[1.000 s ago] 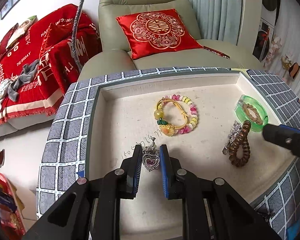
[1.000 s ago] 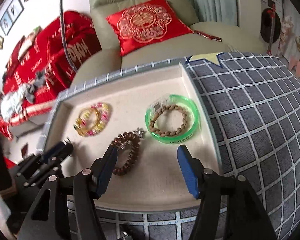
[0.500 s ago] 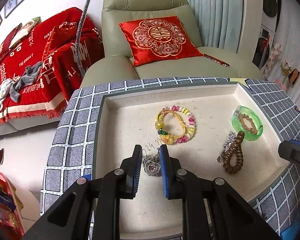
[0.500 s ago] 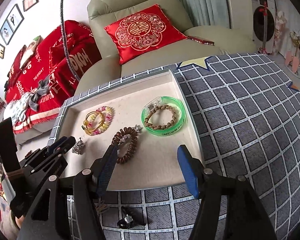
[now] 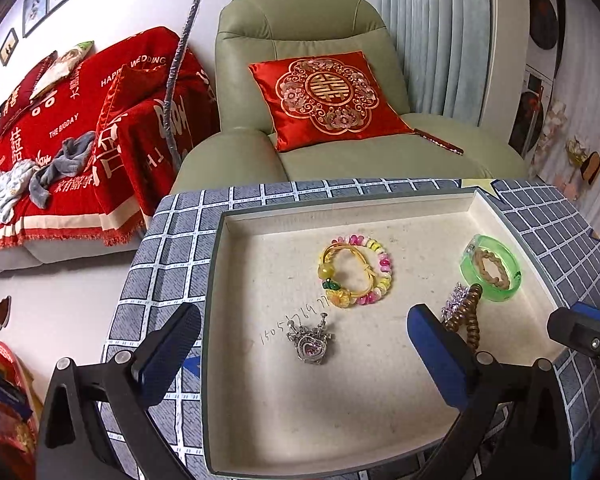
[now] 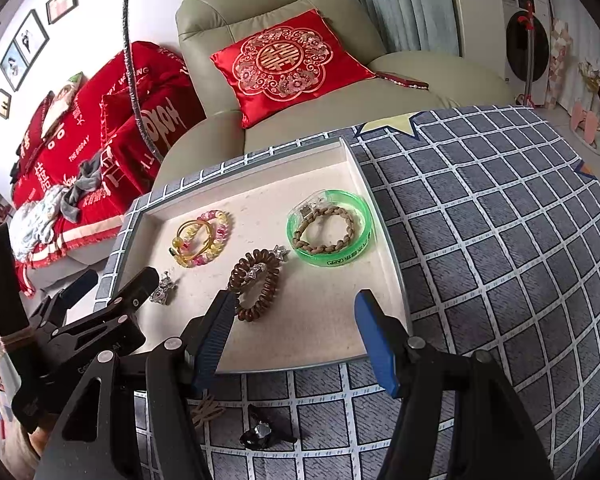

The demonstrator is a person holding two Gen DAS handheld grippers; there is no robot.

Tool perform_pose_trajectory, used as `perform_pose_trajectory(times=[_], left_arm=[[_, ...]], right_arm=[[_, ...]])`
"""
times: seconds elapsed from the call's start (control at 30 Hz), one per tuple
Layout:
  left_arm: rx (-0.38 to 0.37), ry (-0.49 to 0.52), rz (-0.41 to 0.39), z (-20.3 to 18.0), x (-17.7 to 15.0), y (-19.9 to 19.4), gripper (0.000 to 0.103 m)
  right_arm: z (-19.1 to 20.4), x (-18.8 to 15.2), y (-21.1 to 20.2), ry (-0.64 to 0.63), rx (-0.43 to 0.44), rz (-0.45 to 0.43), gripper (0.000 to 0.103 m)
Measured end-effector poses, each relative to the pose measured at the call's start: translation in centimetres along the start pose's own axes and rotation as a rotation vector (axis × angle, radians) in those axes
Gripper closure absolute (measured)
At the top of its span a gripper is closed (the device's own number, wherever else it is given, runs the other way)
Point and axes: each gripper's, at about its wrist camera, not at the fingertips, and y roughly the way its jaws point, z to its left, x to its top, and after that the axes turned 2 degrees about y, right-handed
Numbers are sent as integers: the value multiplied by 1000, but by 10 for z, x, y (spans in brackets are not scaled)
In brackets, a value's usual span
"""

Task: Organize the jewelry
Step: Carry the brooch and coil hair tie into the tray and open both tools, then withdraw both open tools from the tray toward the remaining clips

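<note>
Now the silver heart pendant (image 5: 310, 344) lies free on the tray (image 5: 340, 412) floor, midway between the widening jaws of my left hand-held gripper (image 5: 300, 350), touched by neither. Beyond it sits the beaded bracelet (image 5: 356, 270). My right hand-held gripper (image 6: 296, 336) hangs half open, empty, over the tray's near edge.

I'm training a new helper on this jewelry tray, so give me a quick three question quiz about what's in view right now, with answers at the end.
1. True or false: the left gripper is clamped on the silver heart pendant.
2. What lies inside the green bangle? A) the brown braided bracelet B) a coin C) nothing
3. Name the item on the checked cloth just outside the tray, near the right gripper.

Key
1. False: its jaws are opening and the pendant lies free on the tray.
2. A
3. A small black clip-like piece; its type is unclear.
</note>
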Motion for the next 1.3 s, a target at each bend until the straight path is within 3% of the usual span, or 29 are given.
perform_pose_trajectory(times=[0.1,0.17,0.2,0.4,0.47,0.73,1.3], left_arm=[[12,9,-1,0,0,-1,0],[10,7,-3,0,0,-4,0],[7,5,-3,1,-1,-5,0],[-24,-2,-2,4,-5,-13,0],[-33,-6,1,6,-6,-16,0],[-22,24,10,6,-14,-32,0],[-56,33,34,13,-57,-70,0]], right_arm=[[0,-1,-2,-8,6,-1,36],[1,-2,-6,-10,21,-13,19],[1,-3,-9,-9,28,-24,16],[4,-4,-16,-3,48,-42,13],[5,-6,-19,-4,48,-51,0],[9,-13,-35,-26,51,-96,0],[-4,-50,-36,-19,33,43,0]])
